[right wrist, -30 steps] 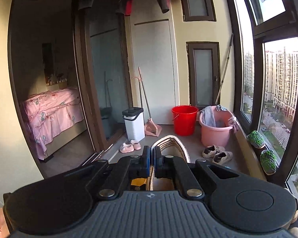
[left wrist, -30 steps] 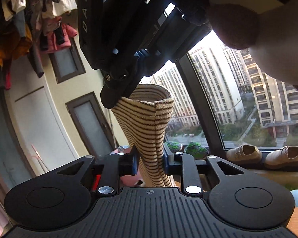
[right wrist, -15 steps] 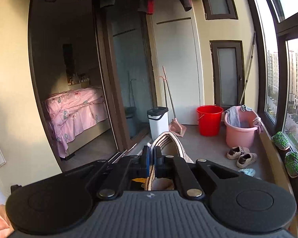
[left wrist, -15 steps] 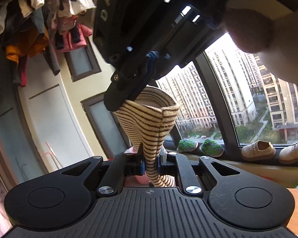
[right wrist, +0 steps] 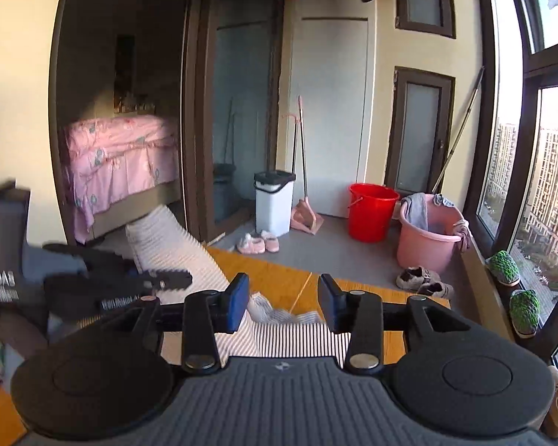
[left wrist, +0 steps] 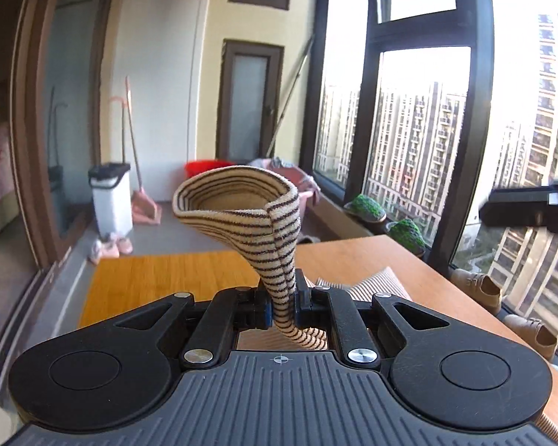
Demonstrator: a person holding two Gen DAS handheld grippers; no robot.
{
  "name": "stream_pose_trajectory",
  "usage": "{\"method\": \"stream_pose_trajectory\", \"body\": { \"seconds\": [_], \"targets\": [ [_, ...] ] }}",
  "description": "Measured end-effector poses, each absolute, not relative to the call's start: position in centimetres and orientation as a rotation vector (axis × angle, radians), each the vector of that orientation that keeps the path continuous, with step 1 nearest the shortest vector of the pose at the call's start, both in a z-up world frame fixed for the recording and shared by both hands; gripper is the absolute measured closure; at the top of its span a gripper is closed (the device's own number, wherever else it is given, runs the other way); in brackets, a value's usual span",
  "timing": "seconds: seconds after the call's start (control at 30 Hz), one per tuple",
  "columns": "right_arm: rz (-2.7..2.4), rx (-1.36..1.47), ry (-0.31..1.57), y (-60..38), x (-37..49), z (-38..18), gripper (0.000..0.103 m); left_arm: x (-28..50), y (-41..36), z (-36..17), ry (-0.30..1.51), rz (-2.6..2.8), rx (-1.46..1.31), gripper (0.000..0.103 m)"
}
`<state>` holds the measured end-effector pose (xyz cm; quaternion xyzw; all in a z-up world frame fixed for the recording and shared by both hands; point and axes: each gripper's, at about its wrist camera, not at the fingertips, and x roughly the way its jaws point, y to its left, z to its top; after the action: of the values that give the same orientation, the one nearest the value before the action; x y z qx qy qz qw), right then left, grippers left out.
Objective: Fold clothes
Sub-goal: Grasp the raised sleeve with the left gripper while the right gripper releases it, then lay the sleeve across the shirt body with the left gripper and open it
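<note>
The left gripper (left wrist: 281,306) is clamped on a bunched neck of the striped garment (left wrist: 275,238). Above the jaws the cloth flares into an open loop, a cuff or hem by the look of it; below them it trails down toward the table (left wrist: 420,271). This grip appears meant to keep one end of the piece raised while the rest is laid out for folding.

The right gripper (right wrist: 282,306) stands part open with nothing between its blue pads (right wrist: 238,304). Beneath and beyond it, more of the garment lies on the table, and a band of it runs up to the left toward the other tool. The open jaws suggest a release, freeing that hand to take a new hold.

Relative to the table: the garment is partly resting on it and partly lifted off its near side by the left tool. A yellow mat (left wrist: 175,278) lies on the floor past its far edge.

Changes against the earlier frames: the right jaws were shut on the loop of cloth and have just been opening, so the cloth is now out of them. The left view then looked up at the right tool holding the loop above it; now it looks level across the table, with the right tool only at its right edge.
</note>
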<state>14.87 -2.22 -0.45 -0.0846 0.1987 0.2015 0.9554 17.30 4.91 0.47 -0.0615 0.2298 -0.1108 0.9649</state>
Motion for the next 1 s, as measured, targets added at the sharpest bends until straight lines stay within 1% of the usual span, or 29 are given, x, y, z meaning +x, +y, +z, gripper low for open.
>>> {"method": "stream_pose_trajectory", "body": {
  "seconds": [0.1, 0.2, 0.3, 0.33, 0.4, 0.43, 0.47, 0.5, 0.53, 0.6, 0.63, 0.67, 0.7, 0.77, 0.83, 0.9, 0.93, 1.0],
  "targets": [
    [0.419, -0.369, 0.431, 0.5, 14.9, -5.2, 0.06, 18.0, 6.8, -0.4, 0.527, -0.211, -0.208, 0.092],
    [0.426, -0.532, 0.412, 3.2, 13.8, -9.1, 0.06, 18.2, 7.1, -0.2, 0.524, -0.209, -0.202, 0.092],
    [0.395, -0.586, 0.396, 4.5, 13.2, -10.0, 0.059, 18.5, 5.6, 1.0, 0.484, -0.243, -0.172, 0.092],
    [0.385, -0.604, 0.39, 5.0, 13.0, -10.3, 0.057, 18.6, 4.9, 1.6, 0.464, -0.26, -0.157, 0.092],
    [0.333, -0.648, 0.38, 5.1, 13.7, -10.7, 0.034, 18.6, 3.1, 3.0, 0.404, -0.291, -0.114, 0.092],
    [0.308, -0.661, 0.371, 4.8, 14.1, -10.9, 0.035, 18.6, 2.2, 3.7, 0.374, -0.307, -0.092, 0.092],
    [0.262, -0.702, 0.358, 4.3, 14.6, -11.3, 0.048, 18.5, 1.2, 4.4, 0.343, -0.322, -0.07, 0.092],
    [0.209, -0.741, 0.349, 3.6, 15.1, -11.6, 0.074, 18.5, 0.6, 4.7, 0.327, -0.337, -0.063, 0.092],
    [0.156, -0.779, 0.34, 2.9, 15.7, -11.9, 0.081, 18.5, 0.0, 5.0, 0.312, -0.352, -0.058, 0.091],
    [0.099, -0.764, 0.354, 1.0, 16.2, -11.8, 0.081, 19.1, -0.9, 4.3, 0.337, -0.384, -0.072, 0.091],
    [0.071, -0.756, 0.361, 0.1, 16.5, -11.8, 0.079, 19.4, -1.0, 3.5, 0.357, -0.382, -0.072, 0.091],
    [0.078, -0.747, 0.376, -0.4, 16.2, -11.8, 0.069, 19.6, -1.0, 2.6, 0.378, -0.376, -0.071, 0.091],
    [0.085, -0.738, 0.392, -1.0, 15.9, -11.7, 0.052, 19.9, -1.1, 1.7, 0.4, -0.371, -0.07, 0.091],
    [0.116, -0.726, 0.416, -1.8, 15.1, -11.7, 0.039, 20.1, -0.2, -0.1, 0.464, -0.334, -0.086, 0.091],
    [0.164, -0.72, 0.432, -2.3, 14.0, -11.6, 0.036, 20.2, 1.1, -1.9, 0.532, -0.293, -0.105, 0.091],
    [0.207, -0.704, 0.444, -2.6, 12.9, -11.3, 0.029, 20.2, 2.5, -3.4, 0.589, -0.26, -0.115, 0.089],
    [0.225, -0.687, 0.446, -2.5, 12.5, -11.1, 0.028, 20.3, 3.1, -4.0, 0.612, -0.249, -0.129, 0.087],
    [0.259, -0.638, 0.442, -2.4, 12.0, -10.4, 0.025, 20.4, 4.4, -5.0, 0.657, -0.229, -0.161, 0.08]
  ]
}}
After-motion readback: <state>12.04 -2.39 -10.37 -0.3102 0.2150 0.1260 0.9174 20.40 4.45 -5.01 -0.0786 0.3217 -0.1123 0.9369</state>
